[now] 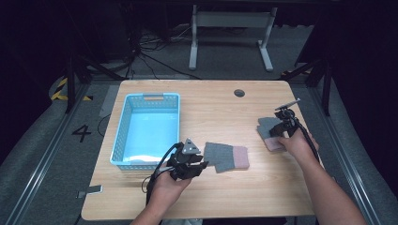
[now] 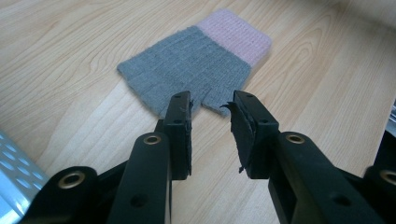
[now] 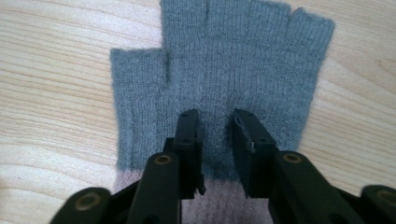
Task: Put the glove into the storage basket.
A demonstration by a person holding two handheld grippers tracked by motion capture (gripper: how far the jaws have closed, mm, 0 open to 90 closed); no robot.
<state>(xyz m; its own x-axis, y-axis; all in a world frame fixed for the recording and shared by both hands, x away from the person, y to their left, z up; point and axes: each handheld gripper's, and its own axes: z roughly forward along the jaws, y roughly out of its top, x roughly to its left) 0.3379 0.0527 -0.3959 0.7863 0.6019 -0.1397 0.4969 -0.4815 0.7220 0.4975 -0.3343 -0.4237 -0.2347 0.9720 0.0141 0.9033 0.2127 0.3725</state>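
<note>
**Picking up two gloves could slip or bunch**

Looking from the high view, the left gripper [image 1: 195, 165] sits near the front of the tabletop [image 1: 220, 197], just beside a grey glove with a pink cuff [image 1: 228, 157]. The blue basket [image 1: 146, 131] is close on its left. The right gripper [image 1: 283, 127] is over a second grey glove [image 1: 271, 133] near the right edge. If that glove gets pushed, I think it could slide toward the edge.

From the left gripper view, the jaws are spread apart with nothing between them. Their tips are right at the finger end of the grey glove [image 2: 194, 65], which lies flat. If the jaws close here, they may catch only a thin bit of wool, and the glove could slip out on the way to the basket.

From the right gripper view, the jaws are spread too, and they rest over the middle of the second glove [image 3: 224, 65], just above its pink cuff. I cannot tell if they touch the wool. Closing on flat cloth may pinch nothing, or bunch it up so it drags along the tabletop.
</note>
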